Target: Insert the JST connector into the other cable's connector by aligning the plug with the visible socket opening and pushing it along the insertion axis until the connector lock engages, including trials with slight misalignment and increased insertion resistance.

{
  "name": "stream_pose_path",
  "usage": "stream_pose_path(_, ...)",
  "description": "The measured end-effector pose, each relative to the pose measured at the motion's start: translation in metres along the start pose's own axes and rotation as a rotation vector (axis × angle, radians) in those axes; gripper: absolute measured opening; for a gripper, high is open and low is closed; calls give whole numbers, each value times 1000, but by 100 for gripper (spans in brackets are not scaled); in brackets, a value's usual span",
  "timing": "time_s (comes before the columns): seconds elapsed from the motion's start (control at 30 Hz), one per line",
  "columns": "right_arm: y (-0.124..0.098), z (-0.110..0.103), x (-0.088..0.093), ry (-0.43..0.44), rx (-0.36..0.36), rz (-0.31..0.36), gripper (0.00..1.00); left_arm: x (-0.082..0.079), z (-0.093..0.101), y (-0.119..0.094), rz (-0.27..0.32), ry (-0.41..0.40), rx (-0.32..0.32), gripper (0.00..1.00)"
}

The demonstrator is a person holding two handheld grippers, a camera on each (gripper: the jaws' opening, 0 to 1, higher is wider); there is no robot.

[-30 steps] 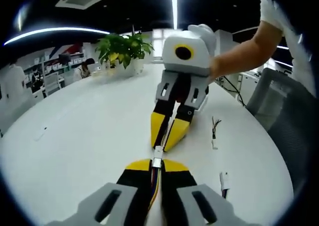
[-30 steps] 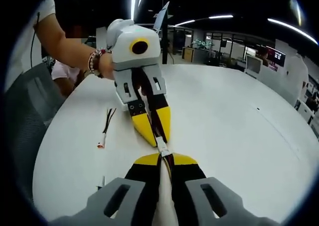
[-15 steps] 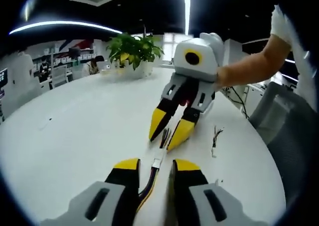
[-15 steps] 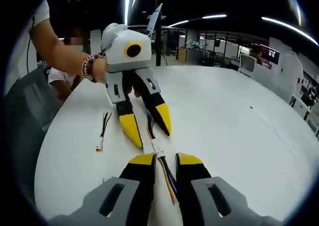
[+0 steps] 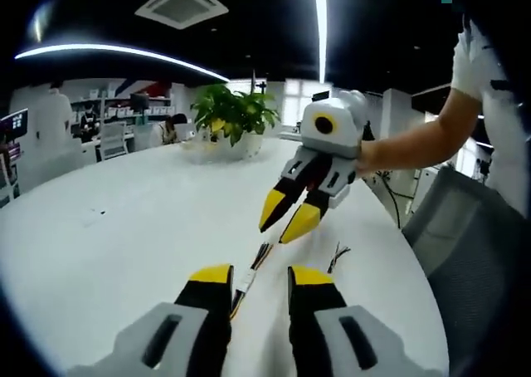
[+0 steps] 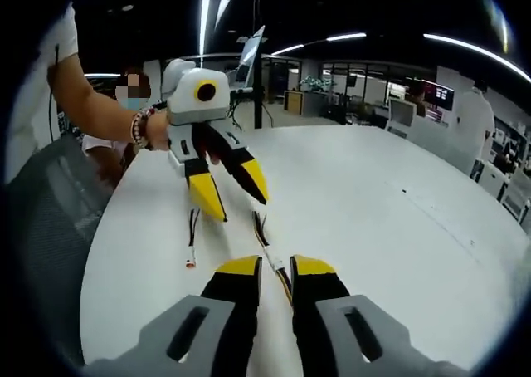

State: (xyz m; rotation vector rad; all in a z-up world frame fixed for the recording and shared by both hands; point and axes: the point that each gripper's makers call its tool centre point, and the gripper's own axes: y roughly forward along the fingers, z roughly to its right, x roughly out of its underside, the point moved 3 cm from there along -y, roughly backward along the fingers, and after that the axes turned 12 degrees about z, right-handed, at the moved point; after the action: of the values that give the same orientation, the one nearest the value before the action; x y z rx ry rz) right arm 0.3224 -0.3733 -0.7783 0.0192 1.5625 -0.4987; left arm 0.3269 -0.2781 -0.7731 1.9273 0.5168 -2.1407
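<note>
Left gripper view: left yellow-tipped gripper (image 5: 259,277) jaws parted, empty; joined multicoloured-wire JST cable (image 5: 249,273) lying on round white worktop (image 5: 124,227), right yellow-tipped gripper (image 5: 290,215) gaping, empty.

Right gripper view: same cable (image 6: 270,244) on worktop between both spread, empty grippers.

Joined cable (image 5: 249,271): multicoloured wires with white JST connector (image 6: 271,261) at mid-length; lying flat on white table (image 5: 124,227); unheld
Connector state: halves appear mated

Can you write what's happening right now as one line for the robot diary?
left gripper: open, empty | right gripper: open, empty | joined cable: lying on white table between the grippers | spare cable: beside it
</note>
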Motion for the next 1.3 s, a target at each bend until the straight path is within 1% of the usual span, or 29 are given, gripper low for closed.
stream_pose_path(0.1,-4,-5,-7,-5,8,4,11,-6,19,-7,7,-7,-8,20)
stream_pose_path(0.13,-5,-7,-8,-7,9,6,11,-7,22,-8,7,-5,-8,20)
stream_pose_path(0.23,-7,-12,-13,-14,11,8,11,-9,20,-14,11,1,-6,20)
stream_pose_path(0.37,-12,-19,-18,-19,17,12,11,-13,29,-16,12,8,-1,19)
stream_pose_path(0.53,-17,-29,-19,-24,9,4,11,-15,40,-19,10,16,5,19)
stream_pose_path(0.7,-21,-38,-19,-27,3,-3,11,-13,55,-21,6,12,18,19)
stream_pose_path(1.1,-24,-56,-22,-38,-7,-9,11,-12,73,-29,-7,9,26,19)
stream_pose_path(1.3,-26,-66,-26,-42,-9,-3,11,-12,84,-32,-23,19,43,19)
